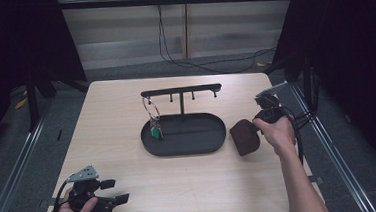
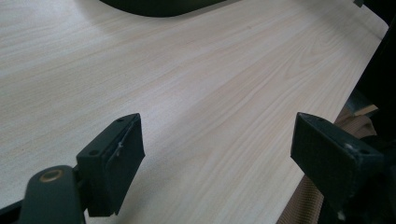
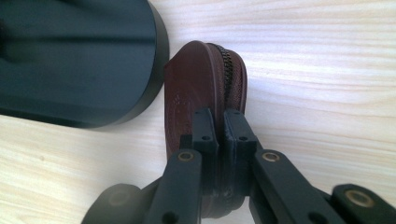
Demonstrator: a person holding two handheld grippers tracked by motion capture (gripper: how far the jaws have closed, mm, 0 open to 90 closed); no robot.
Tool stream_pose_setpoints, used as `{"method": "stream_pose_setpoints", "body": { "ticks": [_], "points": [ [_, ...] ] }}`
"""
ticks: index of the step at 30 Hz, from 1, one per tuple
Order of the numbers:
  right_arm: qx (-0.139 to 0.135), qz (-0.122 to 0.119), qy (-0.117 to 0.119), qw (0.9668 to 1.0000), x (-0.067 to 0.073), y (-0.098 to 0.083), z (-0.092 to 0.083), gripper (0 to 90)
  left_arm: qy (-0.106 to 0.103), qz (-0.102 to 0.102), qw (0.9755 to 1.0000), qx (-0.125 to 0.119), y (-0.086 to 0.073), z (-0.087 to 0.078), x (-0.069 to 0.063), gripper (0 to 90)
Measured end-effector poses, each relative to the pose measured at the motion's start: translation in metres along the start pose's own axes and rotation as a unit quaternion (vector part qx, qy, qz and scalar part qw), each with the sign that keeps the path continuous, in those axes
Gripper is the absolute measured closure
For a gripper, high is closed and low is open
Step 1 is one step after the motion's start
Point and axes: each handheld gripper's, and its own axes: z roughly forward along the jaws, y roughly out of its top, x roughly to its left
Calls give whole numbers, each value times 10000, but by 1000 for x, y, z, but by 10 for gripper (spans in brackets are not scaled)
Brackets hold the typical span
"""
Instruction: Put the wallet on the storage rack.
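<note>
Right gripper (image 3: 219, 126) clamps the brown pouch (image 1: 244, 137) at the tray's (image 1: 214, 144) three o'clock, not yet placed; left gripper (image 1: 113, 191) stands wide, empty.

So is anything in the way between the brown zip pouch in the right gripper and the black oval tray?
Nothing visible: the right gripper clamps the brown zip pouch just beside the black oval tray's right rim, bare table between.

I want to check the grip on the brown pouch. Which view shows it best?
The right gripper view: the right gripper is clamped on the brown pouch beside its zip. The high view shows the pouch small and dark.
</note>
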Motion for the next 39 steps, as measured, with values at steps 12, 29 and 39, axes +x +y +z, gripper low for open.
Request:
{"method": "stream_pose_setpoints", "body": {
  "ticks": [12, 29, 39],
  "points": [
    [60, -418, -564, 9975, 21, 5, -26, 842, -31, -25, 10000, 38, 0, 1, 0, 172],
    [167, -785, -973, 9920, 39, 12, -43, 839, -19, -13, 10000, 25, 0, 0, 1, 169],
    [35, -942, -971, 9908, 56, 15, -57, 839, -21, -20, 10000, 13, 0, -1, 1, 169]
  ]
}}
